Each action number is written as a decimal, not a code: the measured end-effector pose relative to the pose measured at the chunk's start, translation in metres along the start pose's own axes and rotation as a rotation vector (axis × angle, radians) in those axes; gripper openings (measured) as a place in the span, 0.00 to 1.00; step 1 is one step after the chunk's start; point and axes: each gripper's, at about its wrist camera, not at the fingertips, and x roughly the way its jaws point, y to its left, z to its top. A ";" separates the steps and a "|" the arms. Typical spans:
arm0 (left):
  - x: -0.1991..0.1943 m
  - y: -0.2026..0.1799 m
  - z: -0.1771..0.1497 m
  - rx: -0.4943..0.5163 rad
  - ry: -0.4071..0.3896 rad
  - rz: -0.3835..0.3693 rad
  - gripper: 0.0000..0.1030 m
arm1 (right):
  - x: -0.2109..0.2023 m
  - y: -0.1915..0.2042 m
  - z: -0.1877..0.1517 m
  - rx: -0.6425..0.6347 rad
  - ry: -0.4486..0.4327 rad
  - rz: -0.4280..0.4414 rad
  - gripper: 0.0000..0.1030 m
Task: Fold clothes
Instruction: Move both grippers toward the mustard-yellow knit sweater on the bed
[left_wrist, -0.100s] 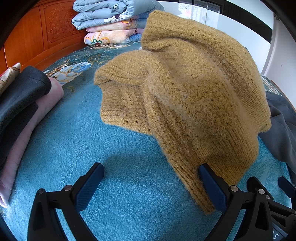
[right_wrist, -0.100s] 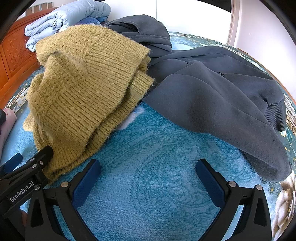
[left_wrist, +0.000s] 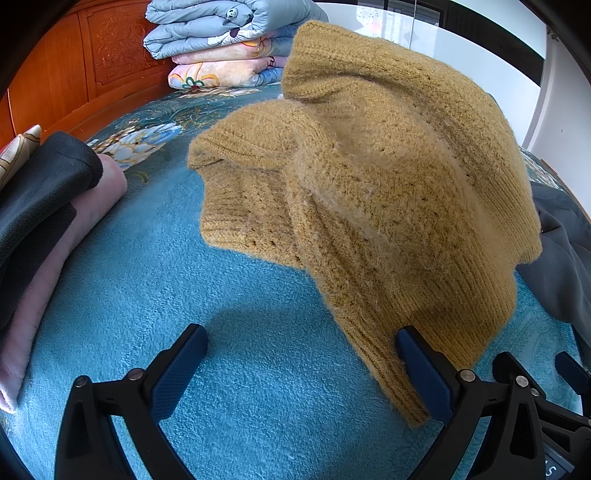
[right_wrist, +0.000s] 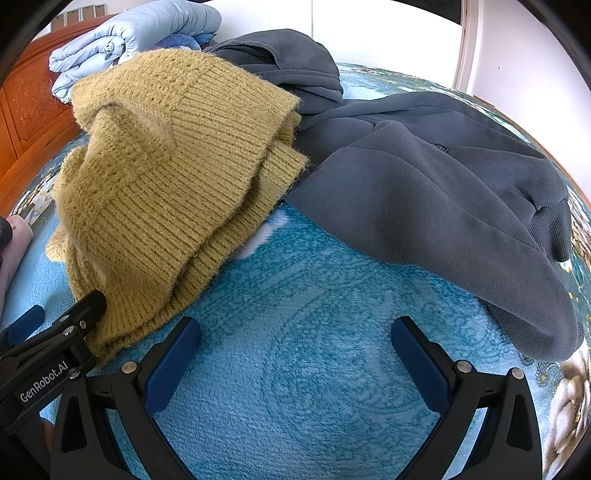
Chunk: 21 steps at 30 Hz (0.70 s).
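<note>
A mustard-yellow knitted sweater (left_wrist: 388, 192) lies folded in a loose bundle on the blue bed cover; it also shows in the right wrist view (right_wrist: 166, 192). My left gripper (left_wrist: 299, 369) is open and empty, its right finger just at the sweater's near hem. My right gripper (right_wrist: 295, 362) is open and empty over bare blue cover, to the right of the sweater. A dark grey hoodie (right_wrist: 443, 206) lies spread out right of the sweater, its edge also in the left wrist view (left_wrist: 561, 251).
A stack of folded quilts (left_wrist: 229, 44) stands at the back by the orange wooden headboard (left_wrist: 74, 74). Folded black and pink clothes (left_wrist: 48, 214) lie at the left. The left gripper's body (right_wrist: 48, 358) shows at the right view's lower left.
</note>
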 end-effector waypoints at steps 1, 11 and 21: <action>0.000 0.000 0.000 0.002 -0.001 0.002 1.00 | 0.000 0.000 0.000 -0.002 0.006 -0.002 1.00; -0.001 -0.005 0.001 -0.001 0.003 0.009 1.00 | 0.001 0.002 0.001 -0.007 0.007 -0.006 1.00; -0.003 0.003 0.003 -0.027 -0.008 -0.025 1.00 | 0.002 0.007 0.000 -0.012 0.011 -0.012 1.00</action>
